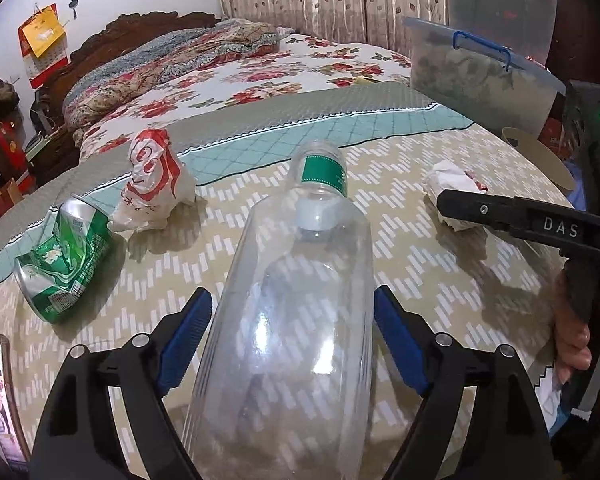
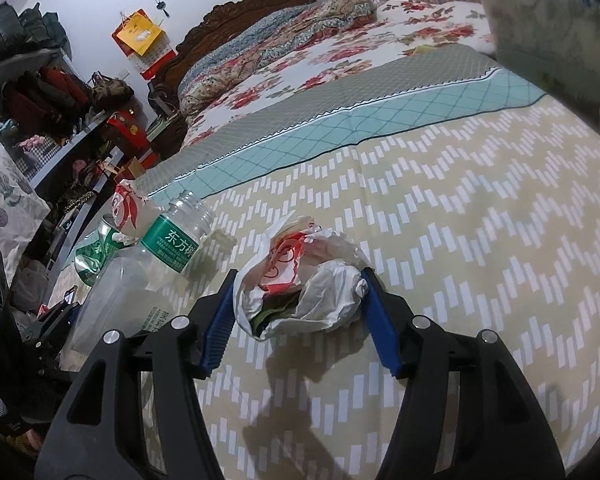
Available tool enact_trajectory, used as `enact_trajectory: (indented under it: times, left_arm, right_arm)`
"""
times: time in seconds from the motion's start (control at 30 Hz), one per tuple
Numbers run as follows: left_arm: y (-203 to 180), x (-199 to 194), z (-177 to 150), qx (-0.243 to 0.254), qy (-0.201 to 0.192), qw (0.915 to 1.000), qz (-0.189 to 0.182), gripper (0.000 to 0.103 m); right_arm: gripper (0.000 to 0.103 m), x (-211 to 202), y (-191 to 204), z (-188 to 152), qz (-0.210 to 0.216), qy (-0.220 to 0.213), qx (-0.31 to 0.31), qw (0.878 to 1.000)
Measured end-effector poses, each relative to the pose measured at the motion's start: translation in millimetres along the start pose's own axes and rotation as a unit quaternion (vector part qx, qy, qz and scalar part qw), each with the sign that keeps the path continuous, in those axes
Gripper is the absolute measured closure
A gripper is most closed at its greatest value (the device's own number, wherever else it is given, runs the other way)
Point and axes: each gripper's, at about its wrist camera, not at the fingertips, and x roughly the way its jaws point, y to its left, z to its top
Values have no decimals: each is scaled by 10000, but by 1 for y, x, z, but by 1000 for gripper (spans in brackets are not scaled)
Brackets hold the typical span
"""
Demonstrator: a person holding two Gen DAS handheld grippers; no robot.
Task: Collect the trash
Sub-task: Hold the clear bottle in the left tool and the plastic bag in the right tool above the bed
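Left tongs (image 1: 292, 336) clamped on clear plastic bottle (image 1: 296, 300); right tongs (image 2: 300, 320) clamped on crumpled wrapper (image 2: 304, 280) above patterned table (image 2: 460, 240).

Table surface covered by a beige cloth (image 1: 440, 280) with white dash chevrons and a teal diamond border, bearing: crushed green can (image 1: 66, 258), red-and-white plastic bag (image 1: 154, 184), clear uncapped bottle (image 1: 296, 312) lying down, crumpled white wrapper (image 2: 304, 280), lidded plastic container (image 1: 480, 68).

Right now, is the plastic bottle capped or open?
Open: the plastic bottle has a bare threaded mouth with no cap, seen in the right wrist view.
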Motion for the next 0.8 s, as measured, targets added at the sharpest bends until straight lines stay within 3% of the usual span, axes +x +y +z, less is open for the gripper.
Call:
enact_trajectory:
  times: [0.8]
  left_arm:
    - [6, 0, -1, -117, 34, 9998, -129, 16]
  right_arm:
    - [41, 0, 0, 0, -1, -1, 2, 10000]
